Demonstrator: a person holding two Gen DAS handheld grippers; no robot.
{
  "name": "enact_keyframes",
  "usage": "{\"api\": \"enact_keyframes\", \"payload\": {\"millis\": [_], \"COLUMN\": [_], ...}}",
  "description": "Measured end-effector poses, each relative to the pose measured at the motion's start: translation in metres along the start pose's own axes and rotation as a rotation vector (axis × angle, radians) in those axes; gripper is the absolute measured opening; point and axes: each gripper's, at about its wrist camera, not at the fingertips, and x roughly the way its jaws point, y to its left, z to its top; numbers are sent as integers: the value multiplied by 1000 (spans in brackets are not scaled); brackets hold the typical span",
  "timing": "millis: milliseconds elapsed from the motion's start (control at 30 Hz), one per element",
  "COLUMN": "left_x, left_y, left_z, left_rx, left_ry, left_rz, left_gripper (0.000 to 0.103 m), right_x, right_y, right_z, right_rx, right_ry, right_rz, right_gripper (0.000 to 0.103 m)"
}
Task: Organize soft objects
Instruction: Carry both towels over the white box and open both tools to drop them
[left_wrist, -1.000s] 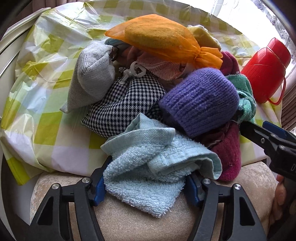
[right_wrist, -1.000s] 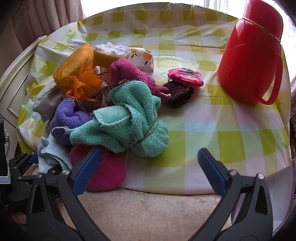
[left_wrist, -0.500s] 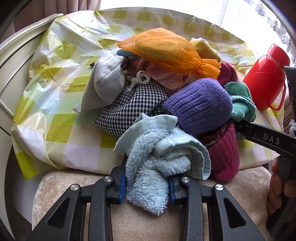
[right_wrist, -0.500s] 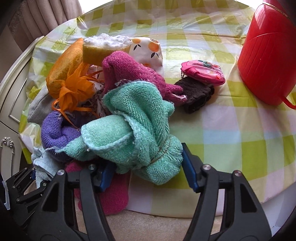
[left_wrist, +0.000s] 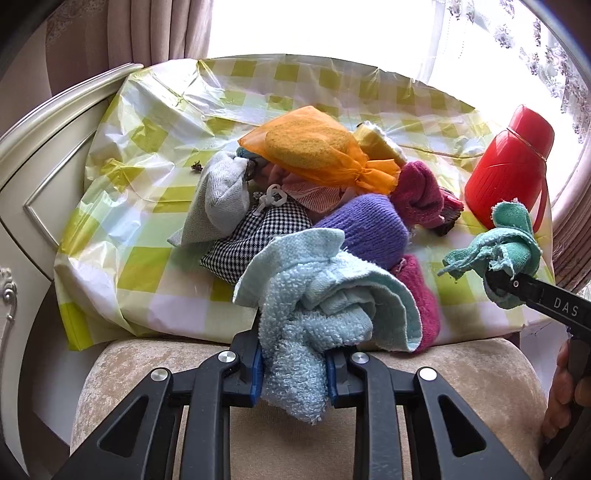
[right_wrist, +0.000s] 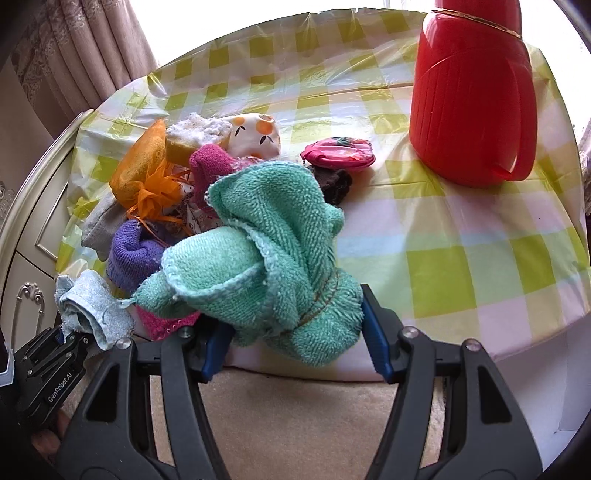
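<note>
My left gripper (left_wrist: 294, 373) is shut on a light blue towel (left_wrist: 317, 295) and holds it lifted near the table's front edge; the towel also shows in the right wrist view (right_wrist: 92, 310). My right gripper (right_wrist: 295, 343) is shut on a green towel (right_wrist: 266, 258), lifted off the pile; it shows at the right of the left wrist view (left_wrist: 498, 247). On the table lies a pile of soft things: an orange mesh bag (left_wrist: 317, 151), a purple knit piece (left_wrist: 365, 229), a checked pouch (left_wrist: 258, 236), a grey pouch (left_wrist: 221, 199) and magenta knit pieces (left_wrist: 421, 192).
A red plastic jug (right_wrist: 472, 92) stands at the back right of the green-checked tablecloth (right_wrist: 461, 258). A pink coin purse (right_wrist: 338, 155) and a dark brown knit item (right_wrist: 332, 184) lie beside the pile. A beige upholstered seat (left_wrist: 258, 443) sits below the table's front edge.
Both grippers closed on their towels and pulled them back and up off the pile: the left on the light blue towel, the right on the green one.
</note>
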Motion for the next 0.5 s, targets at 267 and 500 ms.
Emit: {"api": "enact_keyframes", "payload": {"millis": [267,500], "left_x": [-22,-33], "left_y": [-53,-118], "left_z": [-1,-2], "left_rx": [125,253], "left_ry": [-50,-39], "left_rz": [-113,-243], "left_gripper": [26,26], "right_x": [-41,-71], "right_y": [-42,-92], "right_z": [-21,-48], "right_rx": [32,103], "right_ry": [-44,-47], "right_rz": [-85,-160], "right_gripper": [66,66]}}
